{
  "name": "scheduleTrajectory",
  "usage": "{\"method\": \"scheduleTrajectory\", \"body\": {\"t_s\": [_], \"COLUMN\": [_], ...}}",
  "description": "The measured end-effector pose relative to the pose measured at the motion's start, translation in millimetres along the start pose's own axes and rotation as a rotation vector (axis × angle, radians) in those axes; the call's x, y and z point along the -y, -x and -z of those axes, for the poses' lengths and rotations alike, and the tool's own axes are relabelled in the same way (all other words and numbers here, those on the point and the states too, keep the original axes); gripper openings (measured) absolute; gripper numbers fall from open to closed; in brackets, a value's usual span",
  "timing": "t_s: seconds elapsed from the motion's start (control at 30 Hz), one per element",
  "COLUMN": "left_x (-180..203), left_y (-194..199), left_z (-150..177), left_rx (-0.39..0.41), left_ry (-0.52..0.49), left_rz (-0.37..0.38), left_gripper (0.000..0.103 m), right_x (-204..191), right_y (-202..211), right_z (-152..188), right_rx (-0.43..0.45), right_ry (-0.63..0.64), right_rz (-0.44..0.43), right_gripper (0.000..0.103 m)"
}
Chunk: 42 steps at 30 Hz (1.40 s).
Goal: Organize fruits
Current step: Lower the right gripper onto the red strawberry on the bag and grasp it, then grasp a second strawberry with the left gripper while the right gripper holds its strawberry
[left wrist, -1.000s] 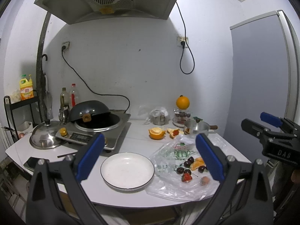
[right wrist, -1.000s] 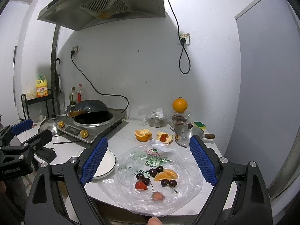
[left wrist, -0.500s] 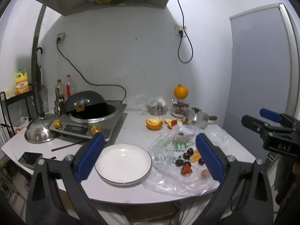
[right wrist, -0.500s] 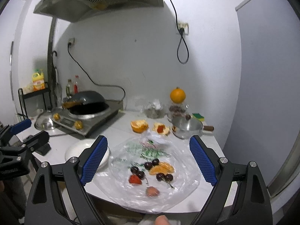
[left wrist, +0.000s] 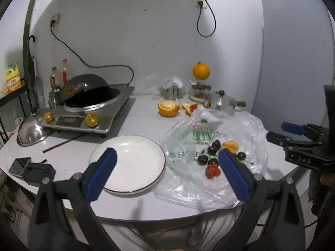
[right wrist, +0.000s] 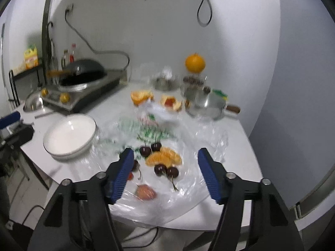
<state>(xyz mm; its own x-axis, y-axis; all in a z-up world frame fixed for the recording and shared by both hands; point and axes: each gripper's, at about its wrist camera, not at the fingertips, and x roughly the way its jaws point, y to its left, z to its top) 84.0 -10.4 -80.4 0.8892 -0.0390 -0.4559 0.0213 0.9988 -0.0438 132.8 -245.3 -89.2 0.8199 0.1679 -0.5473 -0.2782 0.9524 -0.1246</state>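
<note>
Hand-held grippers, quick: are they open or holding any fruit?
Left hand-held gripper: open, holding nothing.
Right hand-held gripper: jaws closing, not yet gripping; cherries lie beyond them.

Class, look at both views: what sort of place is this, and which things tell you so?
Most likely a small home kitchen: an induction cooker with a wok, a white plate, and cooking-oil bottles.

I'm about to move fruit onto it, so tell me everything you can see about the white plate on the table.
The white plate is round and shallow, glossy like glazed ceramic, with a thin dark line around its rim. It lies flat and upright on the white table, holding nothing. Its right edge meets the clear plastic bag that carries the cherries and orange segments; whether they overlap is unclear. The induction cooker stands apart behind it. Nothing grips it: the left tongs hover open in front of it.
</note>
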Motion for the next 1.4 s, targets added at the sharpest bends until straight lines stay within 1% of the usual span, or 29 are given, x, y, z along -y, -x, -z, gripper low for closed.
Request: {"method": "scheduleTrajectory", "body": {"t_s": [0.03, 0.07, 0.13, 0.23, 0.27, 0.4, 0.6, 0.83, 1.2, 1.27, 1.4], "left_x": [1, 2, 3, 5, 5, 8, 9, 2, -6, -7, -7], "left_y": [-5, -12, -21, -36, -40, -52, -61, -62, -59, -58, -60], "left_z": [1, 3, 4, 8, 9, 12, 16, 18, 23, 24, 25], "left_rx": [-0.011, -0.024, -0.047, -0.076, -0.087, -0.120, -0.146, -0.145, -0.142, -0.140, -0.149], "left_ry": [-0.001, -0.003, -0.005, 0.002, 0.003, -0.004, 0.008, 0.030, 0.048, 0.050, 0.048], "left_rz": [0.001, 0.001, 0.001, 0.003, 0.004, 0.003, 0.013, 0.038, 0.097, 0.101, 0.102], "left_gripper": [0.099, 0.099, 0.099, 0.099, 0.099, 0.099, 0.099, 0.099, 0.099, 0.099, 0.099], "right_x": [1, 2, 3, 2, 3, 2, -5, -15, -26, -27, -25], "right_y": [-10, -16, -31, -50, -55, -76, -107, -118, -102, -104, -106], "right_z": [3, 4, 8, 13, 13, 17, 19, 29, 47, 50, 53], "right_rx": [-0.030, -0.044, -0.084, -0.130, -0.140, -0.196, -0.292, -0.392, -0.440, -0.449, -0.449], "right_ry": [0.010, 0.014, 0.022, 0.024, 0.024, 0.020, 0.007, 0.029, 0.000, -0.010, -0.033], "right_rz": [-0.012, -0.017, -0.033, -0.068, -0.077, -0.101, -0.147, -0.126, -0.105, -0.099, -0.092], "right_gripper": [0.054, 0.051, 0.049, 0.042, 0.042, 0.041, 0.040, 0.040, 0.043, 0.047, 0.047]}}
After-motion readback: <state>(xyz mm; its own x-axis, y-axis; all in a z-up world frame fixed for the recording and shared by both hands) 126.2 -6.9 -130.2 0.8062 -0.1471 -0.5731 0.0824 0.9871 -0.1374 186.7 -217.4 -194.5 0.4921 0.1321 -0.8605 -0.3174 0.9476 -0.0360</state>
